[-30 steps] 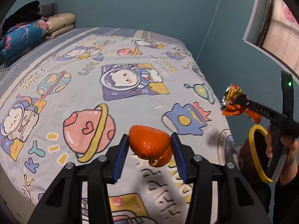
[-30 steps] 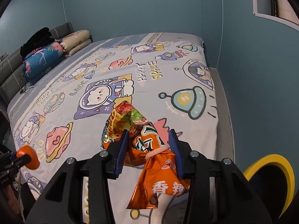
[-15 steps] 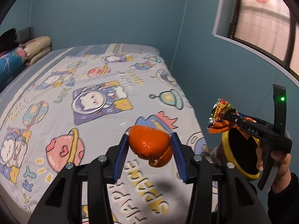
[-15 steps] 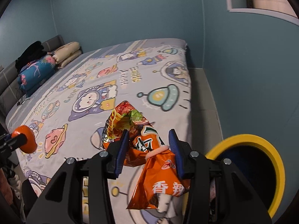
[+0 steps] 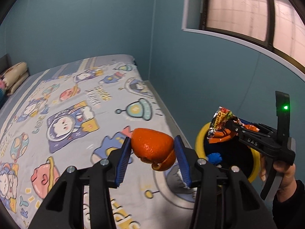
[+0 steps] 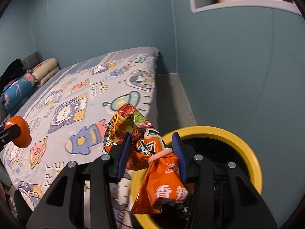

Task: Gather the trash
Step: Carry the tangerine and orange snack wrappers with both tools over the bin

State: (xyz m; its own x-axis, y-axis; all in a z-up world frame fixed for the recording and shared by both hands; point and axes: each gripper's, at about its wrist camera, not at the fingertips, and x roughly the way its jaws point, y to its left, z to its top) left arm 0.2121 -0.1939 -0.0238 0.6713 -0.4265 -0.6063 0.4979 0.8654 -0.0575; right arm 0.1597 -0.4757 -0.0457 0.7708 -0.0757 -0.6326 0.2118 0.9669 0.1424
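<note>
Orange snack wrapper (image 6: 150, 148) hangs clenched in the right gripper (image 6: 152, 148) over the yellow-rimmed bin (image 6: 246, 150) beside the bed's (image 5: 66, 99) foot corner; centre it first, then release; left gripper (image 5: 152, 149) grasps orange peel (image 5: 153, 147), waiting alongside.

Teal walls (image 6: 118, 19), a bed (image 5: 63, 114) under a cartoon space-print sheet (pillows (image 6: 45, 70) stacked at the headboard), frosted window (image 5: 238, 9) high on the right wall

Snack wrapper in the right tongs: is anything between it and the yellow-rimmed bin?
Nothing visible. The snack wrapper hangs in the right tongs at the near rim of the bin, whose mouth is open. The orange peel stays off to the left.
</note>
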